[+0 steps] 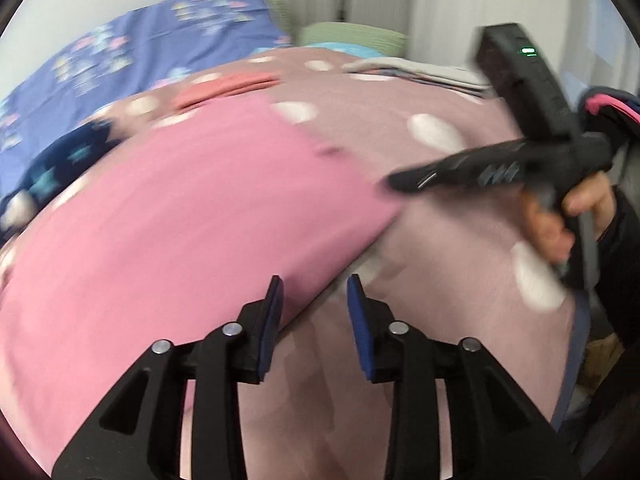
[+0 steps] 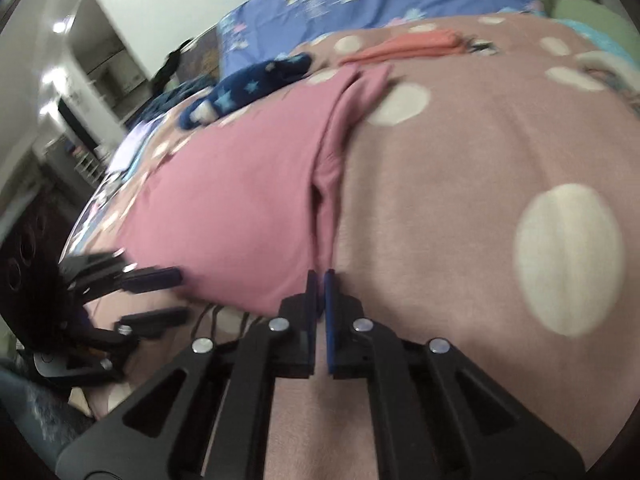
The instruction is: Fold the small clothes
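Observation:
A pink garment (image 1: 180,208) lies spread flat on a dusty-pink blanket with white dots (image 1: 460,216). My left gripper (image 1: 314,282) hovers open over the garment's near edge, and its pads press on nothing. In the right wrist view it shows at the lower left, as the left gripper (image 2: 176,296), beside the pink garment (image 2: 240,200). My right gripper (image 2: 321,276) is shut on that garment's near right corner, and a raised ridge of cloth runs up from its tips. From the left wrist view, a hand holds the right gripper (image 1: 394,184) at that corner.
A navy star-patterned garment (image 2: 248,88) lies beyond the pink one, with a coral folded piece (image 2: 408,48) farther back. A folded stack of clothes (image 1: 420,70) sits at the far right of the blanket. A blue patterned sheet (image 1: 140,44) covers the bed's far side.

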